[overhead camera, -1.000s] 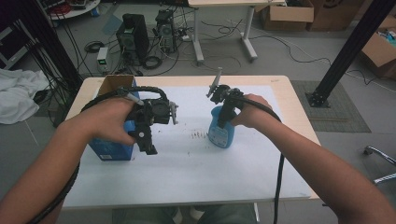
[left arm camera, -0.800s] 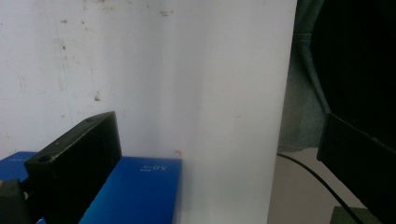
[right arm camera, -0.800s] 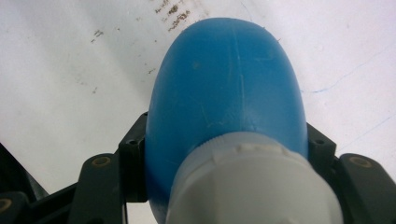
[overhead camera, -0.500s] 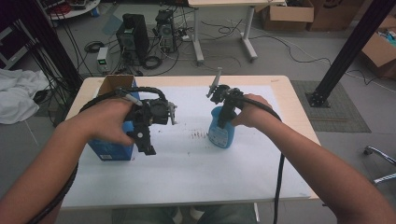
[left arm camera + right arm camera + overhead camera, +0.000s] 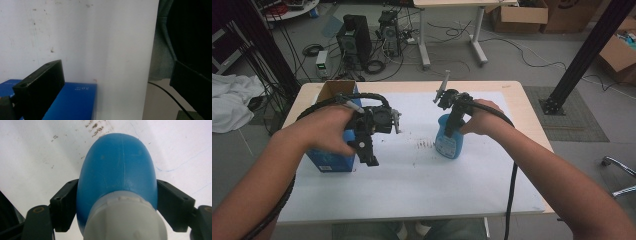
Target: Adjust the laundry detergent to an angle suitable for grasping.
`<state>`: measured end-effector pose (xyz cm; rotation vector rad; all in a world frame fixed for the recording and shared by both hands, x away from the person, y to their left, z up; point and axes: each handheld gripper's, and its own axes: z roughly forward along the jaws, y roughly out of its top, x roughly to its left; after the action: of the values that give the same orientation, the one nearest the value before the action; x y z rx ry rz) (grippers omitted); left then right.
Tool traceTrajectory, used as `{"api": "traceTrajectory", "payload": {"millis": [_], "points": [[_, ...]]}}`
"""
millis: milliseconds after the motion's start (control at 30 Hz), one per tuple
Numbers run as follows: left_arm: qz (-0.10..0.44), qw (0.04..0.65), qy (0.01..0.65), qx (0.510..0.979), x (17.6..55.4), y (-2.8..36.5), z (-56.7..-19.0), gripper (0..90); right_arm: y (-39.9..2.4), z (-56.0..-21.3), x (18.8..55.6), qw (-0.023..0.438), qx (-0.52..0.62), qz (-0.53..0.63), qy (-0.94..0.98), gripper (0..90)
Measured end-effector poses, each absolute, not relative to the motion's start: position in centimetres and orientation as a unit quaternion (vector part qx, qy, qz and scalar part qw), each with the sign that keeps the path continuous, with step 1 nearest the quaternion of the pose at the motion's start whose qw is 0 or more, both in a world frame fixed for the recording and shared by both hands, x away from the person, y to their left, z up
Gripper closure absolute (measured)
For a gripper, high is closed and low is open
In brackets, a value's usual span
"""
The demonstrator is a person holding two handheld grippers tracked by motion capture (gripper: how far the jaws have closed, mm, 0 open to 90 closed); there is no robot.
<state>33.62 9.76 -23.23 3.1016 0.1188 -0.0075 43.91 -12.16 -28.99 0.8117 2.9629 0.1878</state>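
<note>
A blue spray bottle (image 5: 447, 145) with a white collar (image 5: 125, 220) stands upright on the white sheet (image 5: 422, 185). My right gripper (image 5: 454, 120) comes down over its top. Its jaws have just been opening, and they flank the bottle's shoulder (image 5: 117, 170) closely on both sides without squeezing it. My left gripper (image 5: 368, 150) hovers beside a blue box (image 5: 329, 159) at the sheet's left edge. Its jaws stand wide open with nothing between them (image 5: 113, 72), above a corner of the box (image 5: 75, 100).
The wooden table (image 5: 532, 125) extends beyond the sheet on the right. Small dark marks (image 5: 426, 145) dot the sheet left of the bottle. Cables trail from both grippers. Behind the table are computer towers (image 5: 354, 35), cardboard boxes (image 5: 522, 15) and a black post (image 5: 584, 55).
</note>
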Motion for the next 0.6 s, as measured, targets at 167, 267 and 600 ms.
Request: {"api": "traceTrajectory", "payload": {"millis": [167, 267, 600], "points": [[-0.003, 0.017, 0.04, 0.999, 33.6, 9.81, -23.19, 0.1, -12.14, -28.98, 43.94, 0.032, 0.261, 0.061, 0.963, 20.5], [-0.002, 0.017, 0.039, 0.999, 33.63, 9.86, -23.19, 0.1, -12.11, -28.95, 43.98, 0.032, 0.257, 0.062, 0.964, 17.9], [-0.002, 0.015, 0.042, 0.999, 33.64, 9.99, -23.15, 0.1, -12.06, -28.18, 44.02, 0.03, 0.247, 0.07, 0.966, 14.6]]}}
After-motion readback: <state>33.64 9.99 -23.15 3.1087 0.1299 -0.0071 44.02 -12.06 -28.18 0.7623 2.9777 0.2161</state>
